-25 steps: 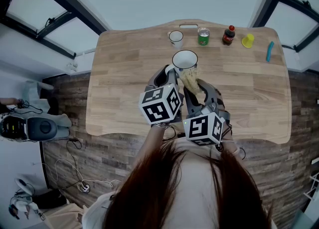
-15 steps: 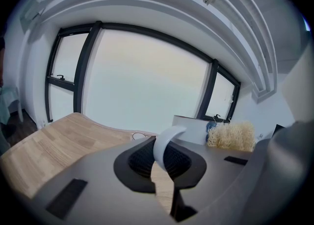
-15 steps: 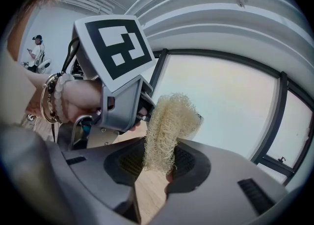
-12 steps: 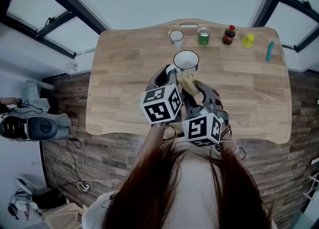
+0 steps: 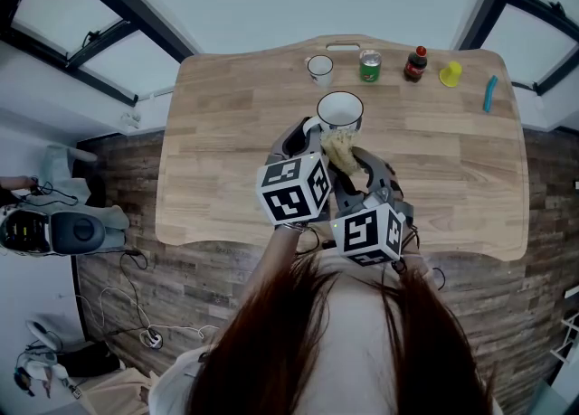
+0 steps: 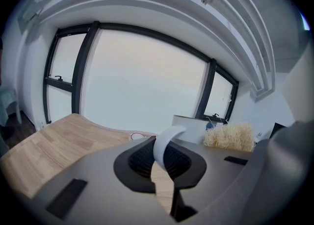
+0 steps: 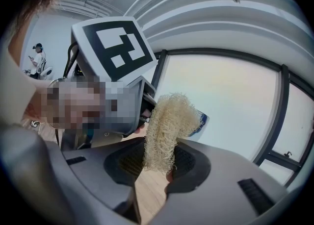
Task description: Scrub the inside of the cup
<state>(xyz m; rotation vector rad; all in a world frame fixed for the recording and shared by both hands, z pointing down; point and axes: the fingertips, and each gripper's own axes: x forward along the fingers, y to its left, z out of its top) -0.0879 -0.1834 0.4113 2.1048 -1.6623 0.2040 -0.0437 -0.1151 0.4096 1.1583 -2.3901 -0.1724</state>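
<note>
Steadying the cup (image 5: 338, 111), we pinch its handle (image 6: 166, 145) with the left gripper (image 5: 304, 136) — the right gripper (image 7: 157, 167) clamps the loofah (image 7: 164, 126).

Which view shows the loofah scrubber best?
The right gripper view: the loofah scrubber sits central, clamped between the jaws. The head view shows it small beside the cup; the left gripper view, only a tuft.

The cup (image 5: 338, 111) stands on the counter (image 5: 226, 133), towards its far side. Behind it, along the far edge, a row runs left to right: small mug (image 5: 319, 67), can (image 5: 369, 66), bottle (image 5: 415, 63), little cup (image 5: 450, 73), slim tool (image 5: 489, 93). The left gripper (image 5: 308, 133) sits at the cup's near left, around its handle. Just to the right, the right gripper (image 5: 348, 158) holds a scrubber (image 5: 339, 145) just before the cup's near rim.
</note>
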